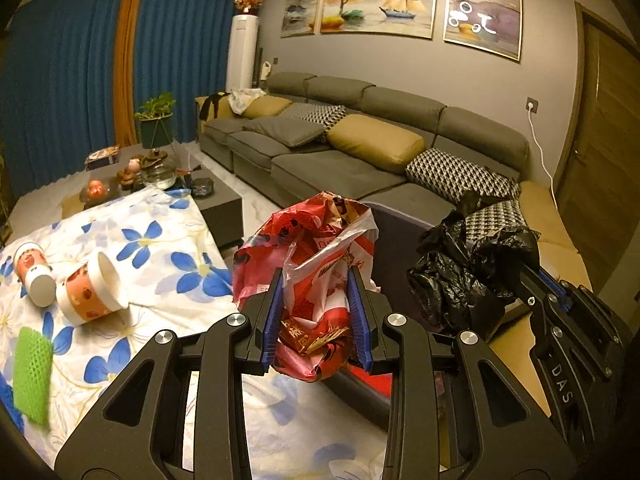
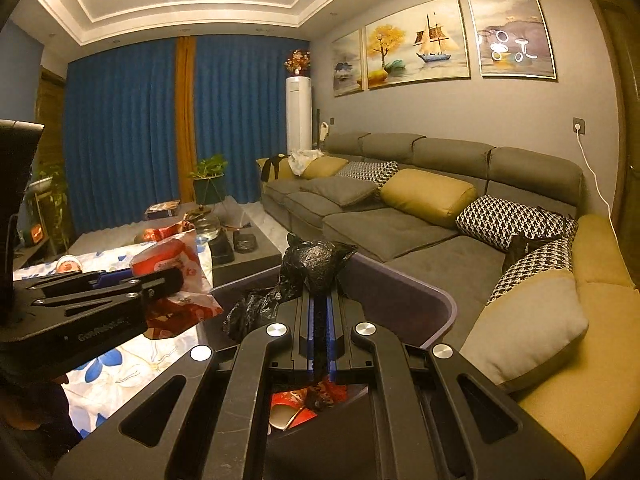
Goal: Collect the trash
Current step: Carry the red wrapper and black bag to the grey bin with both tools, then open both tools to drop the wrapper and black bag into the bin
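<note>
At frame centre, we are clamping the red bag (image 1: 316, 304) in our left gripper (image 1: 318, 332) while our right gripper (image 2: 320, 336) is pinching the black liner (image 2: 316, 264), holding the bin (image 2: 400, 280) open.

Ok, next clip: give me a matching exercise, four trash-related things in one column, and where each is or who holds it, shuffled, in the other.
Things:
1. red printed plastic bag
2. black bin liner
3. paper cups
4. green foam net

Places or states:
A. lying tipped over on the floral cloth
B. pinched in the right gripper over the purple-rimmed bin
C. clamped in the left gripper
D. alone at the near left of the cloth

Pairs: 1-C, 2-B, 3-A, 4-D
</note>
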Available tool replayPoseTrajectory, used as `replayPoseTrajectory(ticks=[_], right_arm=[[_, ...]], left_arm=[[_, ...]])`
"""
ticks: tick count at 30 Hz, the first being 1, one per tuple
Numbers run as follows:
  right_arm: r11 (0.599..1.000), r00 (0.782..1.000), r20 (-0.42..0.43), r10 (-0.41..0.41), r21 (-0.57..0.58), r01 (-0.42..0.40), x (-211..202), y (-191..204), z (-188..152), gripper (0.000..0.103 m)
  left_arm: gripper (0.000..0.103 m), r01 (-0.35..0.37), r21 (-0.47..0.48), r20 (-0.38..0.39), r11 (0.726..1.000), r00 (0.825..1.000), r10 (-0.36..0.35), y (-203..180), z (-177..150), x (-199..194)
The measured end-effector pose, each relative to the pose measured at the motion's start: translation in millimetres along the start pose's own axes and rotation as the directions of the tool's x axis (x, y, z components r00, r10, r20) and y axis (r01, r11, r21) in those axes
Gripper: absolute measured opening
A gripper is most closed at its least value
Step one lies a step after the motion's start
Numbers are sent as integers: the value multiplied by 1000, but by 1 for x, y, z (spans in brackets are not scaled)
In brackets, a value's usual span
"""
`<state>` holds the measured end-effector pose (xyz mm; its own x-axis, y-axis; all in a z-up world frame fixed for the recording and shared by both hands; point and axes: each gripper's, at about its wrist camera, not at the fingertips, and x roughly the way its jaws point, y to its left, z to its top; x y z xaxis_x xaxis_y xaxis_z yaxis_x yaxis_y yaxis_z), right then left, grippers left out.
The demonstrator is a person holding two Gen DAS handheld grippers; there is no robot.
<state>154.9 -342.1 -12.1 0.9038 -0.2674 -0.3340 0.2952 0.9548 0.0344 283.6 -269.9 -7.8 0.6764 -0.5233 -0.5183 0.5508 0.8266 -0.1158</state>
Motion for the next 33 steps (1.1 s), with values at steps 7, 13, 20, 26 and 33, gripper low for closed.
replayPoseTrajectory(ticks=[7, 13, 20, 26, 33], right_arm=[[1000, 1000, -8, -7, 5, 7, 4, 5, -1, 6], [1000, 1000, -11, -7, 8, 7, 5, 5, 0, 6], [1000, 1000, -21, -12, 10, 12, 9, 2, -1, 6], [1000, 1000, -25, -14, 12, 14, 11, 2, 2, 6], [1000, 1000, -20, -16, 17, 16, 12, 0, 1, 6]], left_arm=[[30, 19, 8, -9, 1000, 1000, -18, -4, 2, 13], [31, 46, 4, -18, 999, 999, -46, -7, 7, 25], [32, 63, 3, -46, 998, 997, -62, -7, 5, 40], [33, 63, -1, -57, 998, 996, -63, -8, 3, 45], [35, 75, 2, -45, 997, 996, -75, -10, 5, 45]])
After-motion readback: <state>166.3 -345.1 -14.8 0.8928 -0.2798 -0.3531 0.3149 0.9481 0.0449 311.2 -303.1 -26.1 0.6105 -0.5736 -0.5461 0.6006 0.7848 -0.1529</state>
